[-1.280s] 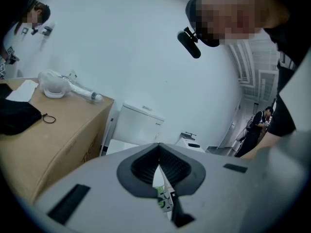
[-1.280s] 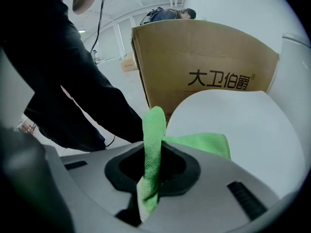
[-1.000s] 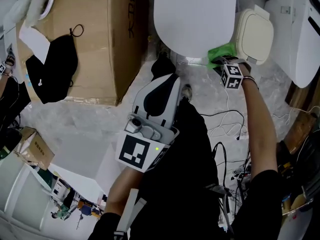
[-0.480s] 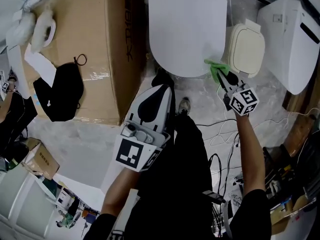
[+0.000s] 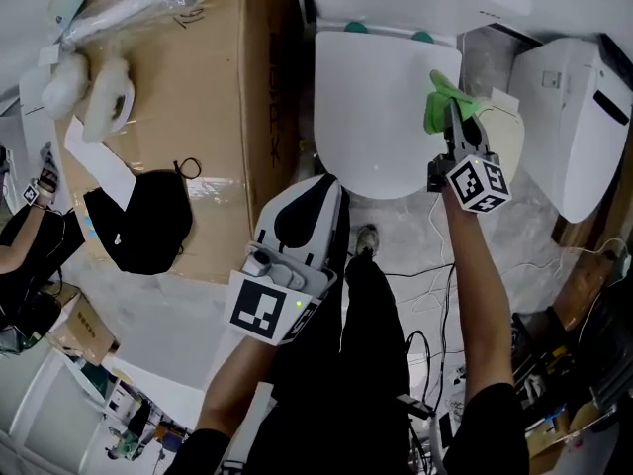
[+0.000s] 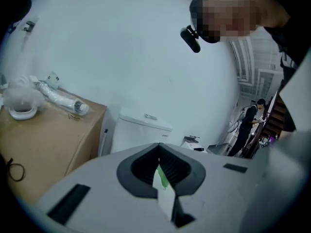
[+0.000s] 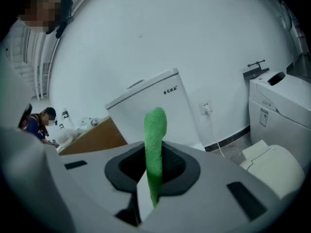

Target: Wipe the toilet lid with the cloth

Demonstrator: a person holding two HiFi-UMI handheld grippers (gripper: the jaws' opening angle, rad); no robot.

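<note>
The white toilet lid (image 5: 381, 107) lies closed at the top middle of the head view. My right gripper (image 5: 450, 122) is shut on a green cloth (image 5: 442, 102), which sits over the lid's right rear edge, near the hinges. In the right gripper view the cloth (image 7: 154, 144) stands up from the closed jaws of that gripper (image 7: 148, 188) in front of the tank (image 7: 150, 106). My left gripper (image 5: 329, 184) hangs below the lid's front edge, shut and holding nothing. In the left gripper view the left gripper (image 6: 163, 188) points at the tank (image 6: 141, 130).
A big cardboard box (image 5: 198, 87) stands left of the toilet with a black bag (image 5: 143, 221) and white parts on it. A cream seat (image 5: 504, 132) and a second toilet (image 5: 584, 117) stand to the right. Cables (image 5: 435, 265) lie on the floor.
My right gripper has carried the cloth from the lid's front right edge back along its right side toward the tank. The left gripper has stayed where it was.
</note>
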